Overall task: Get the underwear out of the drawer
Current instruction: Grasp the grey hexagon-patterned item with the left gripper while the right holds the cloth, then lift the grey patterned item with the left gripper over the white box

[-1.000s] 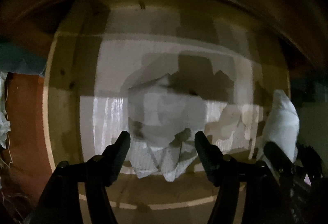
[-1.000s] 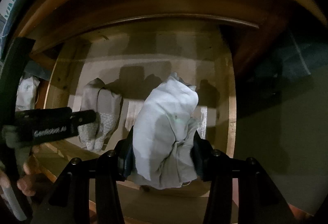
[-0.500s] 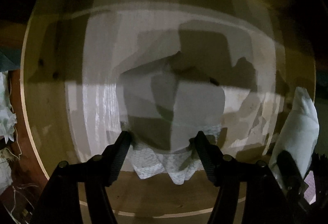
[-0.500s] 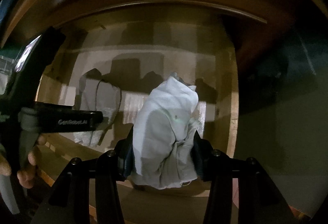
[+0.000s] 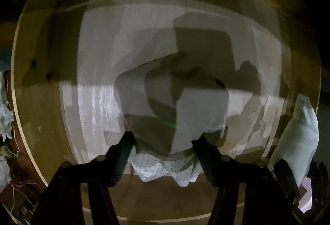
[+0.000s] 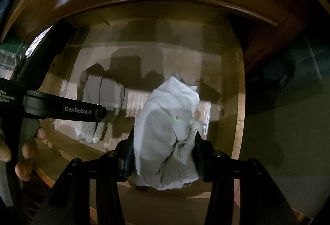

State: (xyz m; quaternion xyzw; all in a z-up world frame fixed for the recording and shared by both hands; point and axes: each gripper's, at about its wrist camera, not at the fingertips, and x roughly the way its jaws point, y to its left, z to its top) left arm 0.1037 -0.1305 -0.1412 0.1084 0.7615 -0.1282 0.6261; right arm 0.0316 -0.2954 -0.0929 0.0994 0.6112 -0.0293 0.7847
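Left gripper (image 5: 163,140) jaws just closing around grey folded underwear with honeycomb-print hem (image 5: 175,113) lying in the pale wooden drawer (image 5: 41,101); pad contact unclear. Right gripper (image 6: 164,144) clamped on bunched pale-blue cloth underwear (image 6: 167,122), held above the drawer floor.
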